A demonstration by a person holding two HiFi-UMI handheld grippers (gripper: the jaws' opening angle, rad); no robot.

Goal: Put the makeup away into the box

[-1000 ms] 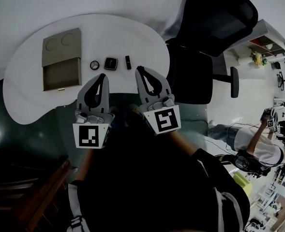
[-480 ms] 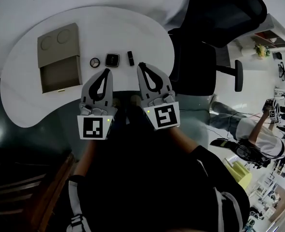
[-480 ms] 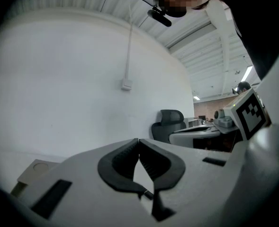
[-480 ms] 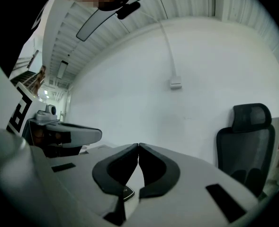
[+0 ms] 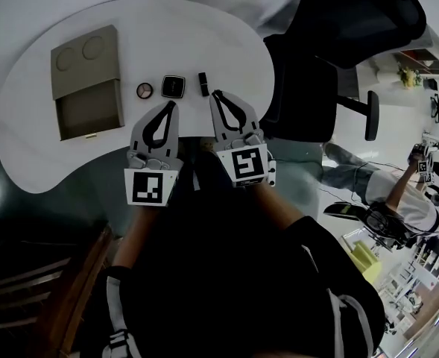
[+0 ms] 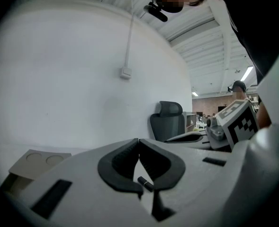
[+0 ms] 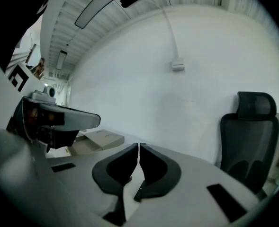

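Head view: from above my head, steeply down, far enough to take in the whole desk (image 5: pixel 33 155), my left gripper (image 5: pixel 173 104) and my right gripper (image 5: pixel 214 94).
Left gripper view: low and close behind my left fingers (image 6: pixel 118 162), facing along them over the desk toward the wall (image 6: pixel 58 79).
Right gripper view: likewise behind my right fingers (image 7: pixel 158 169), same facing.
Shared: box (image 5: pixel 87 80) and chair (image 5: pixel 331 51) show in all three.

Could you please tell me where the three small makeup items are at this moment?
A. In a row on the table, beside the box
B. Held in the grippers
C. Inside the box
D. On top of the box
A: in the head view the round compact, the square compact and the lipstick lie in a row on the table, to the right of the box and apart from it.
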